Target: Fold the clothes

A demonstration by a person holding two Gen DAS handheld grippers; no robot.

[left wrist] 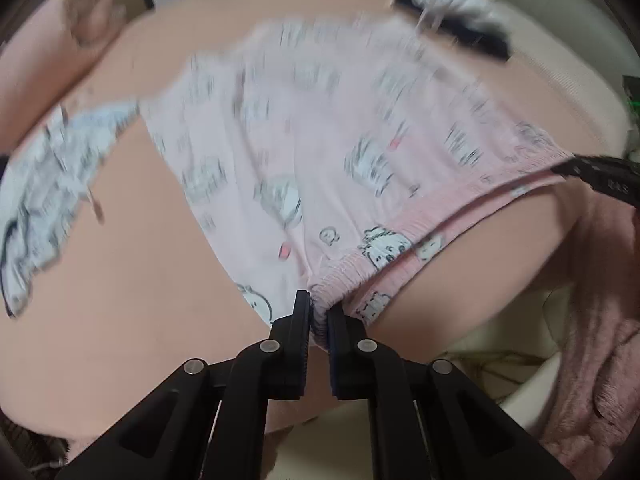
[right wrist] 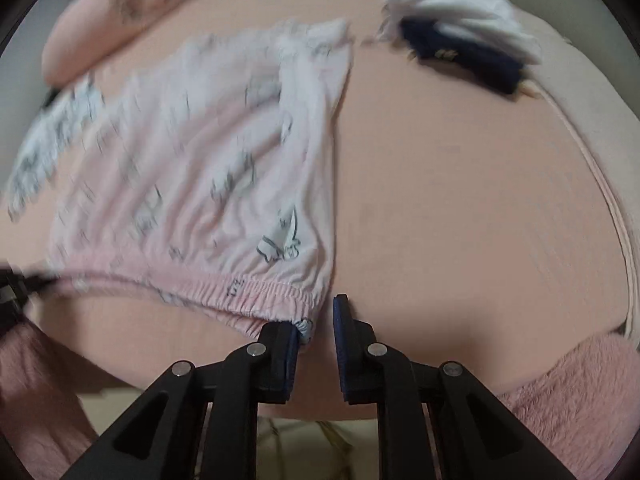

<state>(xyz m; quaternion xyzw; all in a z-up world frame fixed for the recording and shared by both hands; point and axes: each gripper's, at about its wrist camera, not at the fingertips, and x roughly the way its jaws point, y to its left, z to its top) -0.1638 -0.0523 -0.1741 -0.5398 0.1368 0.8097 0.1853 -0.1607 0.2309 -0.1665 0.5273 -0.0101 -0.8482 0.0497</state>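
Left gripper (left wrist: pixel 319 312): jaws closed tight on the gathered elastic waistband of the pink printed pyjama shorts (left wrist: pixel 304 152), with fabric bunched between the pads at one end of the waistband.

Right gripper (right wrist: pixel 318 320): jaws stand parted. The other end of the waistband (right wrist: pixel 240 284) lies against the inner face of the left-hand finger; a small tuft of cloth touches that pad, while the other finger is clear of the fabric. No clamp on the cloth is evident.

The shorts (right wrist: pixel 192 184) are spread on the peach-coloured bed sheet (right wrist: pixel 460 200), waistband nearest the cameras and taut between the two grippers, legs running away from them. Both views are motion-blurred, so the print is legible only near the waistband: small cartoon figures.

A fluffy pink blanket (right wrist: pixel 572 396) lies at the near edge of the bed. To the left of the shorts lies a pale printed garment (left wrist: pixel 48 184), apart from them. Farther back, to the right, sits a white and dark navy bundle of clothes (right wrist: pixel 460 28). A pink pillow (left wrist: pixel 60 36) rests at the far left.
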